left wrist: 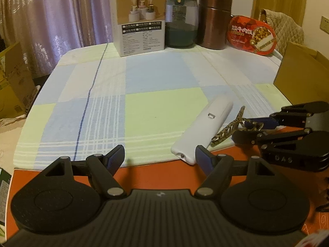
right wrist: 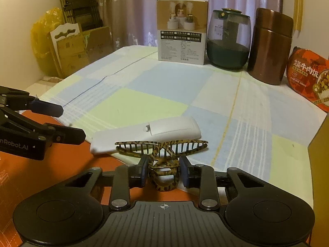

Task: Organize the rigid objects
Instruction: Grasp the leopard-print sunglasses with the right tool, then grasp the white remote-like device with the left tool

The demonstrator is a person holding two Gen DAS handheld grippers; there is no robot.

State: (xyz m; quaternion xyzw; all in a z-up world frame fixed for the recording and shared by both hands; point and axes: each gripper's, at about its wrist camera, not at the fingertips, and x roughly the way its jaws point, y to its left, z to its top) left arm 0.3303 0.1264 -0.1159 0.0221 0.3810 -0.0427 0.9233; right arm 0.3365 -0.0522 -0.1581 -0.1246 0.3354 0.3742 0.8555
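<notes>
My right gripper (right wrist: 164,171) is shut on a leopard-print hair claw clip (right wrist: 162,154), squeezing its handles so the toothed jaws spread open. The clip (left wrist: 230,126) and right gripper (left wrist: 254,126) also show in the left wrist view, at the right. A white remote (right wrist: 148,133) lies back side up on the checked cloth just beyond the clip; it also shows in the left wrist view (left wrist: 203,131). My left gripper (left wrist: 160,158) is open and empty, just left of the remote's near end; it also shows in the right wrist view (right wrist: 72,121).
At the table's far edge stand a white product box (left wrist: 139,20), a dark green glass jar (left wrist: 181,20), a brown canister (left wrist: 213,20) and a red food tin (left wrist: 251,34). A cardboard box (left wrist: 302,74) sits at the right edge. An orange mat (left wrist: 156,177) borders the near edge.
</notes>
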